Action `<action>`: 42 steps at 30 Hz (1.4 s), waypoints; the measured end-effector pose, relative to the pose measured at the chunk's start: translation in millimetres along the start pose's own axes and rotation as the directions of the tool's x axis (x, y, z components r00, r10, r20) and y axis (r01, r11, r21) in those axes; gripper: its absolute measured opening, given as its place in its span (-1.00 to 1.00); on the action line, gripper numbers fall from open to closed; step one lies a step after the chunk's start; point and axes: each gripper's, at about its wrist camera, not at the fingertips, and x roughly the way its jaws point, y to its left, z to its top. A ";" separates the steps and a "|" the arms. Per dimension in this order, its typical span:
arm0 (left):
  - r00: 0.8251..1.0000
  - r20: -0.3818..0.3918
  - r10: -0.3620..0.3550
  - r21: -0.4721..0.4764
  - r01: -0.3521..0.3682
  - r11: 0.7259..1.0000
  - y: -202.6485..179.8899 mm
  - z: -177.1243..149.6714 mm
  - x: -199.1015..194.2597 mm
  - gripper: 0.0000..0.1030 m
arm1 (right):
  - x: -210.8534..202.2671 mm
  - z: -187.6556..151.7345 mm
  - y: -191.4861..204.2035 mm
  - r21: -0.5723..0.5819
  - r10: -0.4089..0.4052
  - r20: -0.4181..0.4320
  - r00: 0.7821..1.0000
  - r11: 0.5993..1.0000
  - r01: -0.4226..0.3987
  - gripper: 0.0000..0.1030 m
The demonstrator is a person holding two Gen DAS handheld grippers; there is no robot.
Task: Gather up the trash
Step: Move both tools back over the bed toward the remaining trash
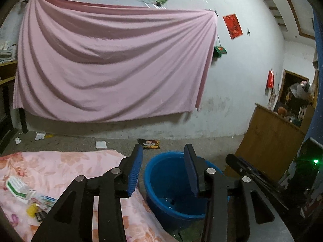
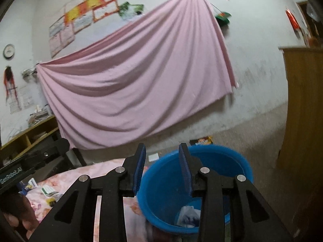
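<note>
A blue plastic tub (image 1: 161,181) stands on the floor beside a pink floral sheet (image 1: 60,165). My left gripper (image 1: 163,149) hangs above the tub's near rim, open, with nothing between its blue pads. My right gripper (image 2: 162,149) is open too and empty, over the same tub (image 2: 218,161). A crumpled white plastic bag (image 2: 187,215) lies in the tub's bottom. On the sheet lie a green-and-white box (image 1: 16,185), a yellow scrap (image 1: 32,209) and some wrappers. A dark snack packet (image 1: 149,143) and a white paper square (image 1: 101,144) lie on the floor beyond the tub.
A pink cloth (image 1: 113,66) hangs across the far wall. A wooden cabinet (image 1: 270,141) stands right of the tub. Crumpled paper (image 1: 40,136) lies by the wall at the left. A low shelf (image 2: 30,137) stands at the left, and a hand (image 2: 18,221) shows at the lower left.
</note>
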 end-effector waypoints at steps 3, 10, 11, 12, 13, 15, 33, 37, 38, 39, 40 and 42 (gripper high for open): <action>1.000 0.024 0.020 -0.010 -0.020 1.000 10.8 9.2 -22.9 -0.09 | -10.5 9.2 19.3 -0.033 0.031 0.028 0.999 0.999 -0.030 -0.21; 0.993 0.082 0.080 -0.050 -0.076 0.996 48.3 23.5 -88.2 0.32 | -33.9 28.2 65.0 -0.078 0.109 0.089 0.990 0.992 -0.102 0.08; 0.993 0.084 0.083 -0.059 -0.078 0.995 55.2 24.6 -98.2 0.50 | -36.7 29.9 71.5 -0.083 0.119 0.096 0.988 0.990 -0.111 0.25; 0.992 0.094 0.086 -0.073 -0.079 0.994 62.8 25.3 -109.5 0.61 | -39.3 31.5 78.0 -0.088 0.129 0.103 0.986 0.989 -0.120 0.35; 0.991 0.106 0.088 -0.083 -0.079 0.993 69.9 25.8 -120.4 0.65 | -42.6 32.6 85.7 -0.094 0.140 0.113 0.984 0.987 -0.129 0.48; 0.989 0.114 0.099 -0.087 -0.089 0.992 80.3 28.6 -137.3 0.80 | -49.2 33.9 100.7 -0.110 0.158 0.130 0.979 0.983 -0.144 0.59; 0.866 0.317 0.386 -0.041 -0.394 0.918 133.1 -6.8 -248.7 0.97 | -84.9 1.5 188.5 -0.229 0.289 0.237 0.928 0.945 -0.235 1.00; 0.848 0.343 0.403 -0.031 -0.419 0.908 141.8 -18.2 -253.0 0.97 | -80.6 -10.6 199.5 -0.267 0.312 0.235 0.921 0.931 -0.248 1.00; 0.848 0.341 0.405 -0.029 -0.421 0.907 144.3 -21.0 -252.3 0.97 | -77.3 -13.0 201.5 -0.275 0.313 0.227 0.922 0.929 -0.248 1.00; 0.849 0.335 0.408 -0.029 -0.423 0.906 147.0 -23.8 -250.5 0.97 | -72.3 -15.6 204.0 -0.284 0.313 0.212 0.926 0.926 -0.248 1.00; 0.850 0.330 0.410 -0.028 -0.425 0.905 148.8 -25.4 -247.9 0.97 | -67.3 -17.8 205.5 -0.290 0.315 0.197 0.928 0.923 -0.252 1.00; 0.857 0.302 0.418 -0.025 -0.432 0.902 154.5 -29.7 -240.1 0.97 | -57.1 -22.6 206.2 -0.301 0.313 0.167 0.935 0.919 -0.254 1.00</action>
